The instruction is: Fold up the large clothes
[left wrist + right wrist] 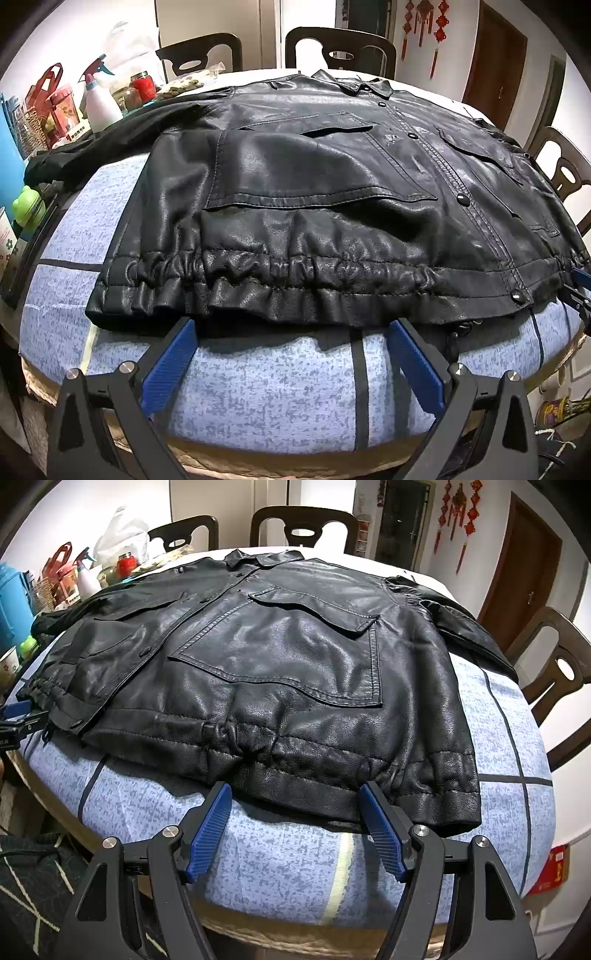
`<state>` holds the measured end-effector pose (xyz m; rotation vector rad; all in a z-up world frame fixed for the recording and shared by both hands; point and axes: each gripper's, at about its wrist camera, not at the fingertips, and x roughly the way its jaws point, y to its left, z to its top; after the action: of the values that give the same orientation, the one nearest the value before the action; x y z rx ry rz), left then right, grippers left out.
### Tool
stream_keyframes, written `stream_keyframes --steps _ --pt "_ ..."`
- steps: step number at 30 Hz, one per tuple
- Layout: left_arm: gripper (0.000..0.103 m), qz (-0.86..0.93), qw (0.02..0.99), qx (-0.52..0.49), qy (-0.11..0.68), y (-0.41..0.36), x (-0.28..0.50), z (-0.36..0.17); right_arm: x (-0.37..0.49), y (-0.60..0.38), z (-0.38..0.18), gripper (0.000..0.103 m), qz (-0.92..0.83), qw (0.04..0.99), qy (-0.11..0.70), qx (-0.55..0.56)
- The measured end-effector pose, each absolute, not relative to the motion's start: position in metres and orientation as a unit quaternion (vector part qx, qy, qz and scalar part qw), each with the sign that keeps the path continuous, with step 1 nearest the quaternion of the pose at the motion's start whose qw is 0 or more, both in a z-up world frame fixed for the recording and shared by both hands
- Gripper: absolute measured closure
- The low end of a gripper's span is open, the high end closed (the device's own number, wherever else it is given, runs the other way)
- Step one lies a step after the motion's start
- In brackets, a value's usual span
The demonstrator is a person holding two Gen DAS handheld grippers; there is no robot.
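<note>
A black leather jacket [314, 192] lies flat, front up and snapped shut, on a blue patterned cloth over a round table [258, 387]. Its elastic hem faces me and its sleeves spread to both sides. My left gripper [291, 328] is open, its blue pads at the hem's left half. My right gripper [295, 794] is open at the hem's right half of the jacket [277, 657], over the cloth-covered table [277, 867]. Each gripper shows at the edge of the other's view, the right gripper [580, 291] and the left gripper [18, 720].
Dark wooden chairs [340, 48] stand around the far and right sides [557, 672]. At the far left are a white spray bottle [99, 99], red jars [144, 86], a red basket [48, 99], a green toy [27, 203] and a cup [9, 662].
</note>
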<state>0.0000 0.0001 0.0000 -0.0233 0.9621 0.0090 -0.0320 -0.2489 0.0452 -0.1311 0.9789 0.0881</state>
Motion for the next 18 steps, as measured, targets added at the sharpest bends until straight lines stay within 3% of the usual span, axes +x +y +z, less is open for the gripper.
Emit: stream_keyframes --steps 18 --pt "0.000 0.005 0.886 -0.010 0.464 -0.0001 -0.0002 -0.0002 -0.0312 -0.2479 0.0452 0.031 0.042 0.878 0.473 -0.063"
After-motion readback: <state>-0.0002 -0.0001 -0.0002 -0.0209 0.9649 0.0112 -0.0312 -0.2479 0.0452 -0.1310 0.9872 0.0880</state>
